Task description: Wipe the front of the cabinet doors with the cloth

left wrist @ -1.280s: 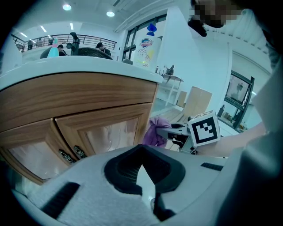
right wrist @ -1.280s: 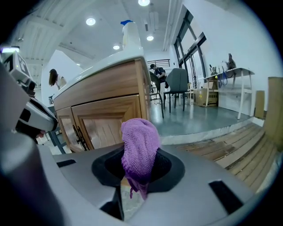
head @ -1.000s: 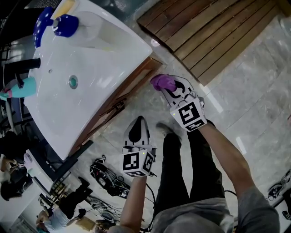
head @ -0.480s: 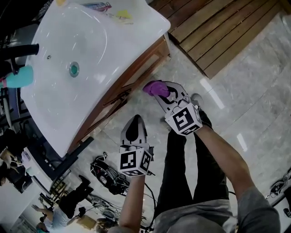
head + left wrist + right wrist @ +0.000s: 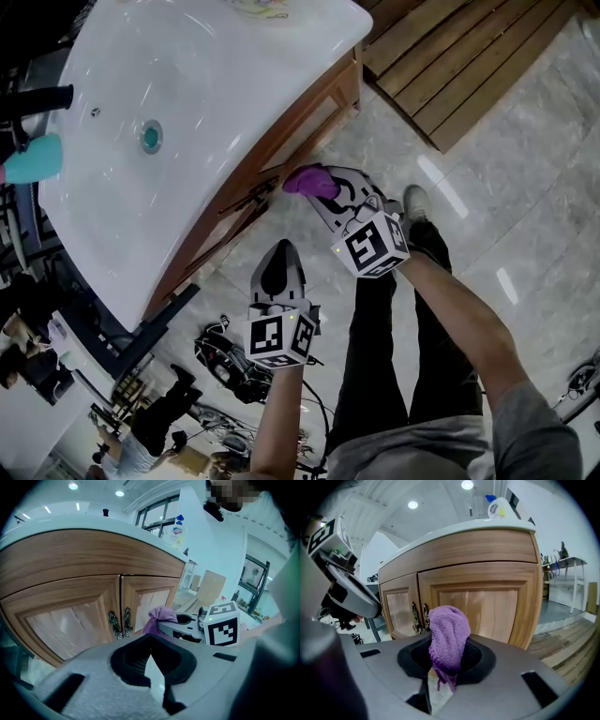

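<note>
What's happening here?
A person holds a claw in each hand. The right claw is shut on a purple cloth, held close to the wooden cabinet doors near their handles. Whether the cloth touches the doors isn't clear. The left claw is shut and empty, back from the doors.

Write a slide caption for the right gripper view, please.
Right gripper holds a purple cloth before the wooden cabinet doors.

Sink (image 5: 216, 103) sits atop the cabinet doors (image 5: 487, 606). Cloth (image 5: 309, 180) in the right gripper (image 5: 319, 190), just before the handles (image 5: 419, 616). Left gripper (image 5: 283, 253) left, farther back. Decking (image 5: 450, 66) right of the doors.
</note>
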